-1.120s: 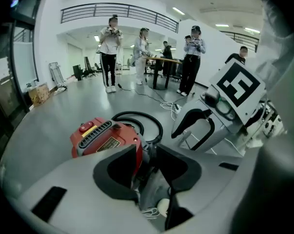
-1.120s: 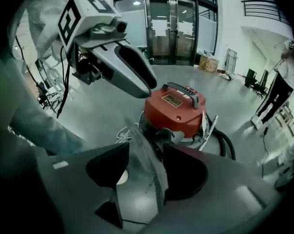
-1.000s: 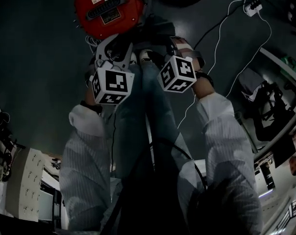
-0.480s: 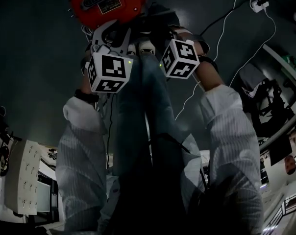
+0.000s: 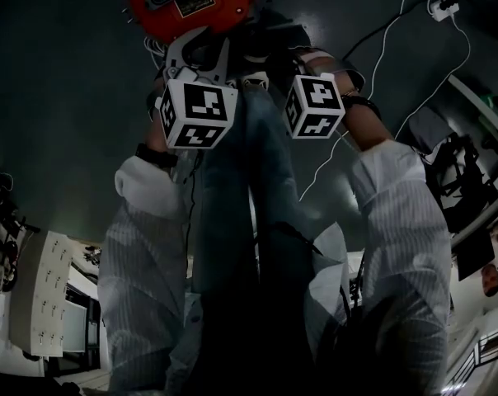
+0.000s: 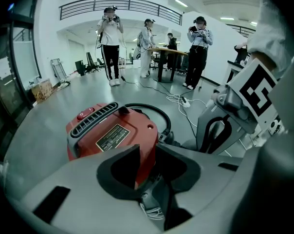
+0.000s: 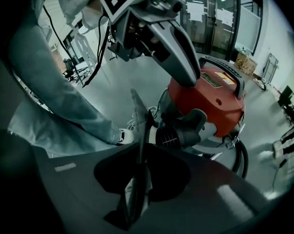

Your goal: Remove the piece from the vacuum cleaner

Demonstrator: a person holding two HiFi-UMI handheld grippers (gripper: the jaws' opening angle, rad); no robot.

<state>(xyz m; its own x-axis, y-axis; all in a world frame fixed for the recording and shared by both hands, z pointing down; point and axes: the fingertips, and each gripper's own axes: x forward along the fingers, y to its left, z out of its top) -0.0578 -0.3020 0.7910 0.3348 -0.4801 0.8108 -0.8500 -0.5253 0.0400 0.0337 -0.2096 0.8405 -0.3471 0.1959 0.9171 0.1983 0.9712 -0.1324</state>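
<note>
no legible text anywhere. the red vacuum cleaner (image 6: 137,126) has a dark label plate (image 6: 113,137) with pale print, too small to read. yellow sticker (image 7: 227,79) on its top, also unreadable. marker cubes (image 5: 198,114): square codes only, no characters.

Badly underexposed from the head view: murky, grainy and low in contrast, lifting only on the pale sleeves (image 5: 397,221) and the red vacuum cleaner (image 5: 146,11). Far brighter in the left gripper view, lit from above by ceiling strip lights (image 6: 182,3), washed out in the distance, with soft glare across the glossy floor (image 6: 40,130). Dimmer and cooler in the right gripper view, backlit through glass panels (image 7: 220,23). Strongly bent toward the edges in both gripper views and ringed by a black vignette. Soft and out of focus close to each lens, with deep shadow filling the foreground.
</note>
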